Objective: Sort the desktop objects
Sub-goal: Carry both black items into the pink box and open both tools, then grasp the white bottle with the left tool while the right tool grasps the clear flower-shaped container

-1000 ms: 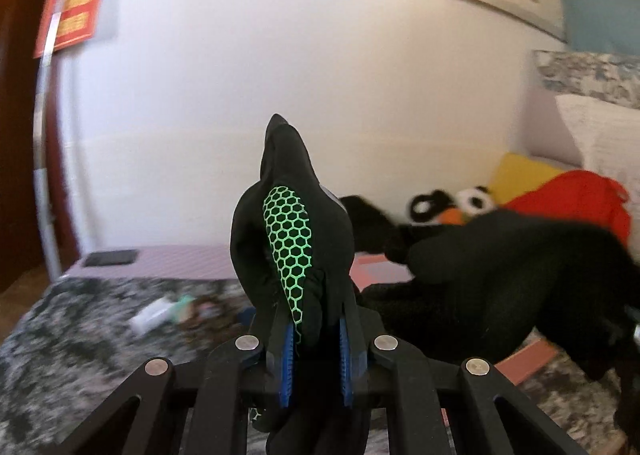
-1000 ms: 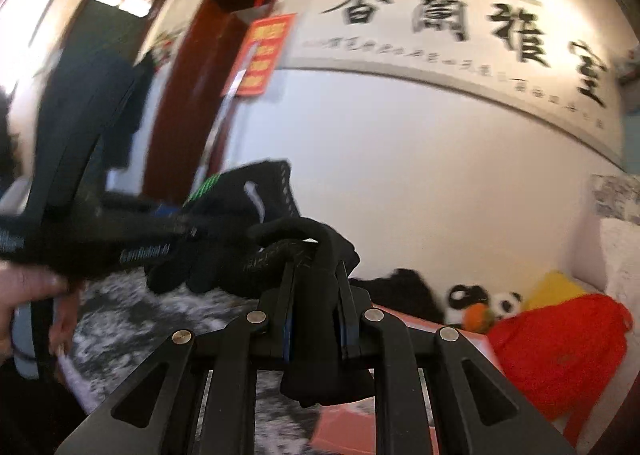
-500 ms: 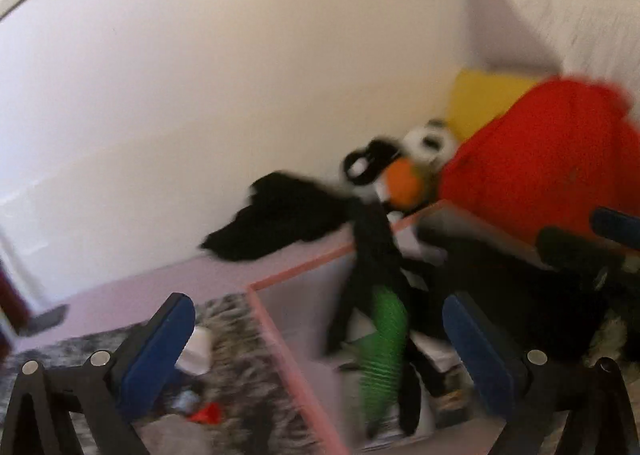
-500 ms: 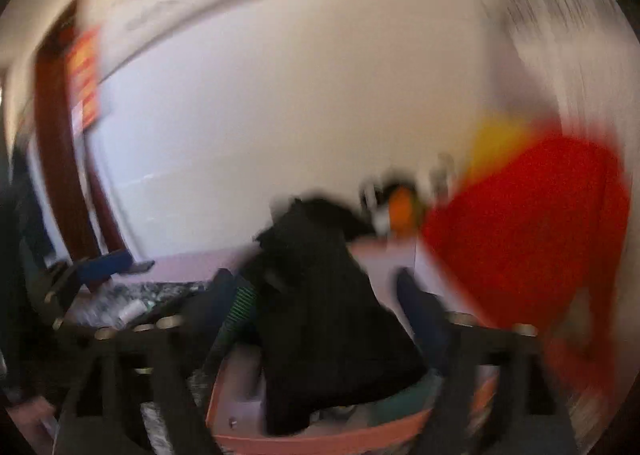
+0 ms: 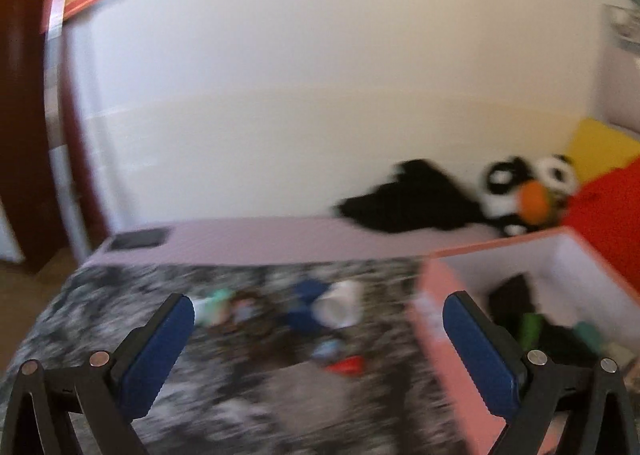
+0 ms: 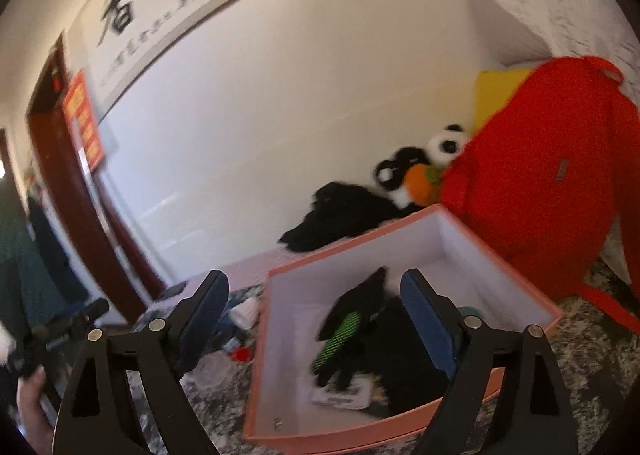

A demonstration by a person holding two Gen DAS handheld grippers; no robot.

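Two black gloves, one with a green honeycomb patch (image 6: 344, 329), lie inside the open pink box (image 6: 352, 243) on top of a card. My right gripper (image 6: 315, 274) hovers over the box's near side, its jaws opening, with nothing pressed between the pads; the gloves lie loose below them. My left gripper (image 5: 318, 297) is wide open and empty over the mottled grey blanket (image 5: 120, 295). Ahead of it lie blurred small items: a white one (image 5: 338, 307), a blue one (image 5: 308, 295) and a red one (image 5: 346, 365). The box (image 5: 500, 245) is to its right.
A red backpack (image 6: 552, 175) leans behind the box on the right, beside a panda plush (image 6: 444, 143) and a black garment (image 6: 340, 215). A dark phone (image 5: 138, 239) lies on the pink sheet at the far left. A hand (image 6: 28, 407) shows at the lower left.
A second ago each gripper was shut on a black glove. Both have opened and the gloves now lie in the pink box. The left view has swung left over the blanket.
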